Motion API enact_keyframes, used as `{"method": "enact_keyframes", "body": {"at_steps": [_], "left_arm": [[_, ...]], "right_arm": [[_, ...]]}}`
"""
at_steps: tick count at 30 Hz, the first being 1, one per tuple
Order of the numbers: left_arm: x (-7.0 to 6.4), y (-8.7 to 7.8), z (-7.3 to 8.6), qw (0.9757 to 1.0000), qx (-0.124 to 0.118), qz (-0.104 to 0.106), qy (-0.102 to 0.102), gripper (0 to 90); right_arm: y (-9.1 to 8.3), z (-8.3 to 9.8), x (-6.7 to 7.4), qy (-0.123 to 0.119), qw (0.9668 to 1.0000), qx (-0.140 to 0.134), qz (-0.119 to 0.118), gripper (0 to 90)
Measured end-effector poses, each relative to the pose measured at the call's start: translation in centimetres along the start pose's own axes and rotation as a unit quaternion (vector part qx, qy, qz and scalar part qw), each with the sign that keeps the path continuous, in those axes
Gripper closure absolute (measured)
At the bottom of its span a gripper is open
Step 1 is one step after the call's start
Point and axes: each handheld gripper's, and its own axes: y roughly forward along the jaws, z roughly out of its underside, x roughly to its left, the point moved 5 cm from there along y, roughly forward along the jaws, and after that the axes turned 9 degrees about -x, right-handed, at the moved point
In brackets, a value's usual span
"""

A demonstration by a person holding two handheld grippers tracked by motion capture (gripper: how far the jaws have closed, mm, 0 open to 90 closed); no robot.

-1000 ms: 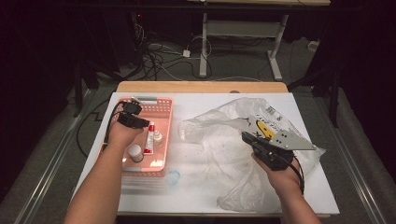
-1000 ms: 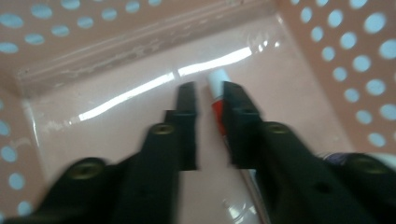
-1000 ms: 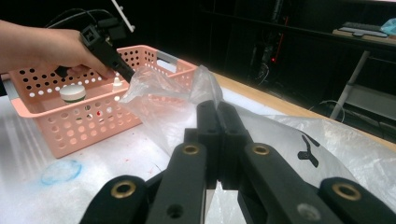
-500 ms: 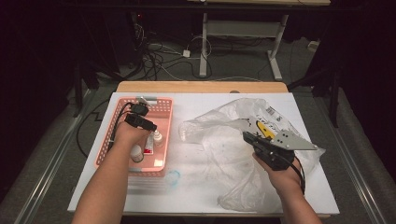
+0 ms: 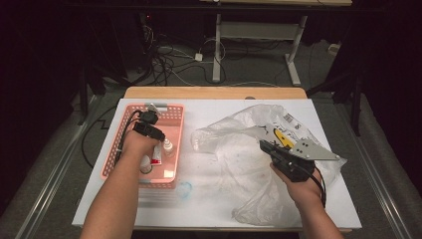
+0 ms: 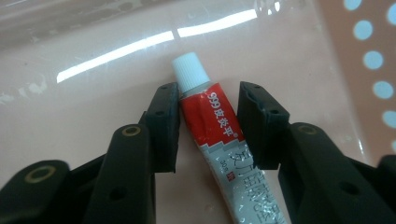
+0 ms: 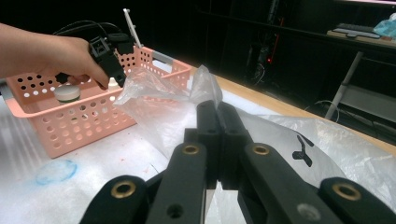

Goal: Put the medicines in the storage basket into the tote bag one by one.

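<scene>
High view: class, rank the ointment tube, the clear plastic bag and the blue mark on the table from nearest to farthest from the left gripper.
1. Ointment tube: inside the pink basket, right at the left gripper.
2. Blue mark: on the white table, just outside the basket's near corner.
3. Clear plastic bag: across the table, on the right half.

Ointment tube: red and silver, white screw cap on, lying flat on the floor of the pink basket. Clear plastic bag: crumpled, spread across the counter beside the basket.
</scene>
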Motion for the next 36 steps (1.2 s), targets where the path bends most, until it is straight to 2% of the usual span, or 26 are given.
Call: {"method": "enact_keyframes", "body": {"at_steps": [5,9,11,14,16,18,24,28,31,36], "left_arm": [[0.2,0.0,-0.1,0.9998,-0.007,-0.016,0.010,65.5],[0.4,0.0,0.0,0.9997,-0.008,-0.018,0.015,65.3],[0.3,0.0,0.0,0.9996,-0.005,-0.022,0.019,60.6],[0.4,0.0,0.1,0.9996,-0.001,-0.021,0.021,60.2],[0.4,0.0,0.1,0.9996,-0.001,-0.020,0.022,60.6],[0.4,0.0,0.1,0.9995,-0.001,-0.020,0.023,64.7],[0.3,-0.1,0.1,0.9993,-0.003,-0.023,0.031,66.2],[0.3,-0.6,-0.1,0.9990,-0.019,-0.027,0.032,66.4],[0.3,-1.3,-0.3,0.9985,-0.041,-0.022,0.030,66.5],[0.2,-2.8,-0.5,0.9955,-0.085,-0.023,0.033,66.6]], "right_arm": [[0.0,0.1,0.0,0.002,1.0000,0.003,0.000,90.0],[0.1,0.1,0.0,0.000,1.0000,0.001,0.000,90.0],[0.0,0.1,0.0,0.001,1.0000,0.002,0.000,90.0],[0.0,0.1,0.0,0.000,1.0000,0.002,0.000,90.0],[0.1,0.1,0.0,0.000,1.0000,0.002,-0.001,90.0],[0.1,0.1,0.0,0.000,1.0000,0.001,-0.001,90.0],[0.0,0.1,0.0,0.003,1.0000,0.001,0.000,90.0],[0.0,0.1,0.0,0.003,1.0000,0.001,-0.001,90.0],[0.0,0.1,-0.1,0.004,1.0000,0.000,-0.001,90.0],[0.0,0.2,-0.2,0.006,1.0000,-0.001,-0.001,90.0]]}}
